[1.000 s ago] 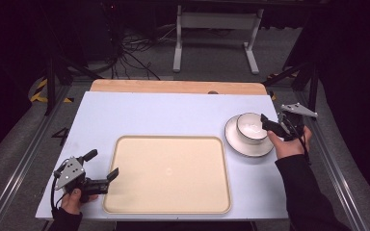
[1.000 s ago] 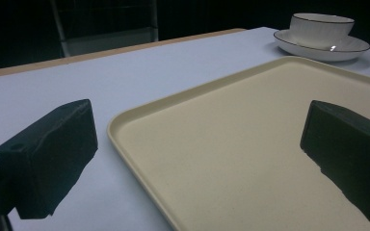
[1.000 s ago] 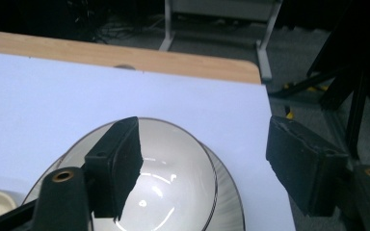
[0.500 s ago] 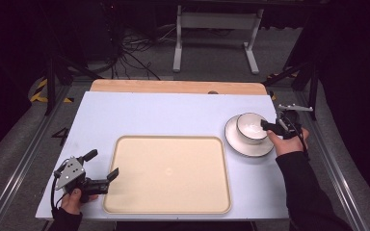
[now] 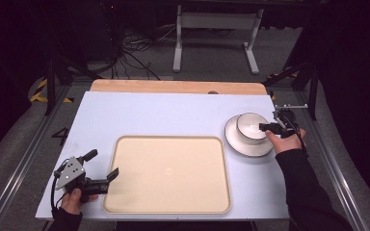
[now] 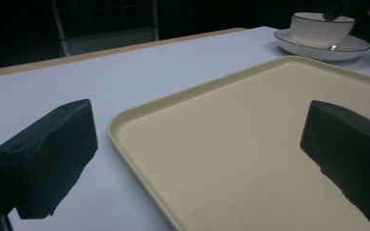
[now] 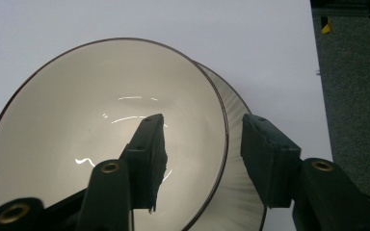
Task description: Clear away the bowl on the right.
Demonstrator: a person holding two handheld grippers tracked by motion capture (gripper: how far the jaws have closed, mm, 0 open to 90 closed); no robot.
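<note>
A white bowl (image 5: 249, 126) with a thin dark rim stands on a white plate (image 5: 247, 148) at the table's right side. My right gripper (image 5: 266, 127) reaches in from the right and straddles the bowl's near rim. In the right gripper view one jaw is inside the bowl (image 7: 77, 120) and the other is outside its ribbed wall. The jaws of this gripper (image 7: 203, 120) have just been closing, with a gap still on both sides of the wall. My left gripper (image 5: 103, 163) rests open by the cream tray (image 5: 168, 192), with nothing between its jaws (image 6: 197, 159).
The pale blue table top (image 5: 164, 113) has a wooden strip (image 5: 173, 86) along its far edge. Metal rails run along both sides, and a stand (image 5: 217, 29) and cables are on the floor beyond. The tray (image 6: 231, 144) holds nothing.
My right gripper has sunk and shifted slightly toward the bowl, and its jaws have narrowed around the rim. The left gripper, the tray and the plate have not moved.
</note>
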